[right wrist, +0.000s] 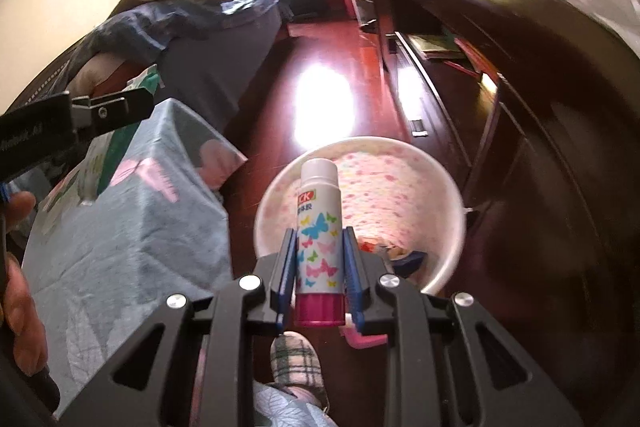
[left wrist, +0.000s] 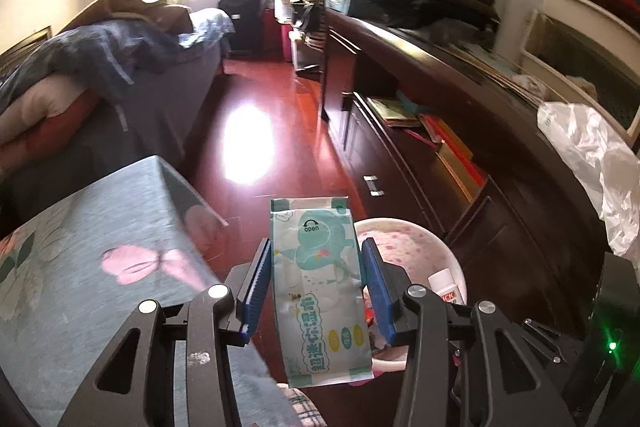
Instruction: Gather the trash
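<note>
My left gripper (left wrist: 316, 247) is shut on a green and white wet-wipes pack (left wrist: 320, 291), its blue pads pressing both long sides. The pack hangs upright over the floor, just left of a white bin (left wrist: 402, 223) with a pink dotted liner. My right gripper (right wrist: 319, 233) is shut on a glue stick (right wrist: 320, 223) with a white cap, butterfly print and pink base, held above the near part of the bin (right wrist: 362, 141). Some coloured scraps lie at the bin's bottom. The glue stick (left wrist: 446, 291) also shows over the bin in the left wrist view.
A table under a blue cloth with pink butterflies (left wrist: 100, 227) stands left of the bin. A dark wooden cabinet (left wrist: 460, 99) with open drawers runs along the right, a crumpled white plastic bag (left wrist: 592, 155) on top. A bed (left wrist: 100, 67) lies far left. A plaid slipper (right wrist: 298, 363) is below my gripper.
</note>
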Available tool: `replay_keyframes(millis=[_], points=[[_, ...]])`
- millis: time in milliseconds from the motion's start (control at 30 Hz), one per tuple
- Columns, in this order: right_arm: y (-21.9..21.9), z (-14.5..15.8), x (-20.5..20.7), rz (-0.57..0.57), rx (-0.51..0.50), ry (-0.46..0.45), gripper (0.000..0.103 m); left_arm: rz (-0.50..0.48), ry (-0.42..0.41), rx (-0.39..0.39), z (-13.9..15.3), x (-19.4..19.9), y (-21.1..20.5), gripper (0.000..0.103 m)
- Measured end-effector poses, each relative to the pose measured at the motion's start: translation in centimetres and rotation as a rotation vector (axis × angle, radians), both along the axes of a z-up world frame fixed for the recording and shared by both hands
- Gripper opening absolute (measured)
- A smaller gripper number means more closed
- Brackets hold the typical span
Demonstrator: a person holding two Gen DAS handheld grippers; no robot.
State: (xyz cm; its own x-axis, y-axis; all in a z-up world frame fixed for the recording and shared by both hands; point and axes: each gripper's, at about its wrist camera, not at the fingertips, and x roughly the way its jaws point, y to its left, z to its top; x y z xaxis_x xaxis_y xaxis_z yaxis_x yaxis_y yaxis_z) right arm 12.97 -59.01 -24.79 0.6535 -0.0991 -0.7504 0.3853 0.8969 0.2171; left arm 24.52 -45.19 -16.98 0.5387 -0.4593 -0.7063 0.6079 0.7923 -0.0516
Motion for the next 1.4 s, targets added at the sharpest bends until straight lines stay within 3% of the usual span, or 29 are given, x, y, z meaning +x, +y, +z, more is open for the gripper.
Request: replay_keyframes(millis=[300, 900, 967, 1033, 1300, 1400], points=[[-3.4, -1.5, 0.1, -0.074, 0.017, -0.009, 0.024, -0.078, 0.031, 0.02, -2.2, 0.4, -4.2, 0.045], [-6.2, -5.0, 2.1, -0.112, 0.038, 0.012, 0.025, -0.124, 0.139, 0.04, -6.6, 2.3, -7.7, 0.047], [-6.3, -5.0, 2.1, -0.119, 0.028, 0.003, 0.031, -0.123, 0.14, 0.03, -6.6, 2.5, -7.7, 0.057], [-6.3, -4.8, 2.1, -0.123, 0.026, -0.009, 0.037, -0.118, 0.136, 0.019, -6.4, 2.6, -7.6, 0.076], [-6.1, -4.5, 1.8, -0.13, 0.012, -0.01, 0.046, -0.088, 0.116, -0.026, -5.3, 3.2, -6.7, 0.092], [-5.9, -4.7, 1.9, -0.129, 0.012, 0.009, 0.047, -0.079, 0.117, -0.022, -5.3, 3.2, -6.6, 0.093]])
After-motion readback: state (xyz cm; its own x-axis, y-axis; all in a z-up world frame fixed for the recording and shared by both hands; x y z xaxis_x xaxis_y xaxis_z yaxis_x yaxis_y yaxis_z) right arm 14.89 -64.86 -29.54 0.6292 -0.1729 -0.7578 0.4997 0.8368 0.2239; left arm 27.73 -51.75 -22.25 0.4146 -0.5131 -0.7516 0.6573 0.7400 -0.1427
